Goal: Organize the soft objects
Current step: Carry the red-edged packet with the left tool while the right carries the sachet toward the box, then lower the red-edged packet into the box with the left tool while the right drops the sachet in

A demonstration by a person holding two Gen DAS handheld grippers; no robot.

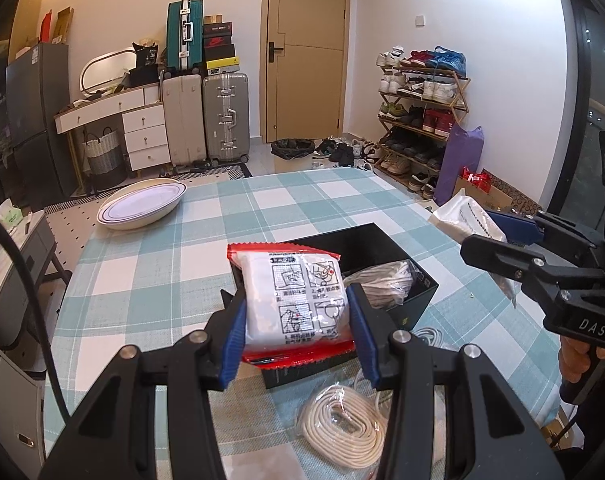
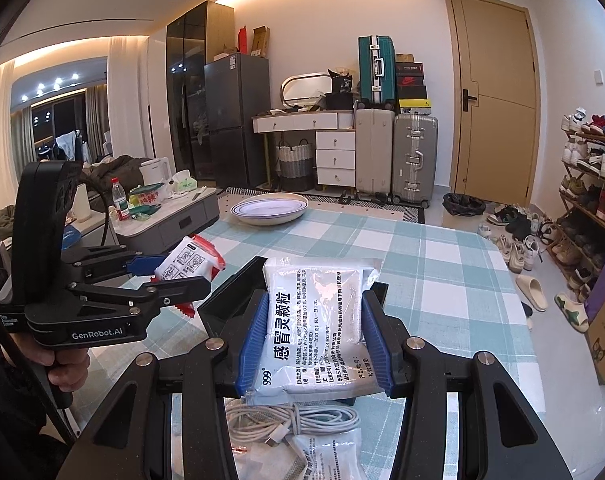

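Checked tablecloth (image 1: 174, 248), black box (image 1: 418, 284) at centre: one bag inside. Left gripper (image 1: 298, 320) clamps red-edged packet (image 1: 298, 300), right gripper (image 2: 314, 340) clamps white packet (image 2: 314, 320). Cables (image 1: 342, 420) at 6 o'clock remain.

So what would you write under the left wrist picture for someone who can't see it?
The left gripper clamps a red-edged white packet above a black box on a checked tablecloth. The right gripper holds a white packet nearby.
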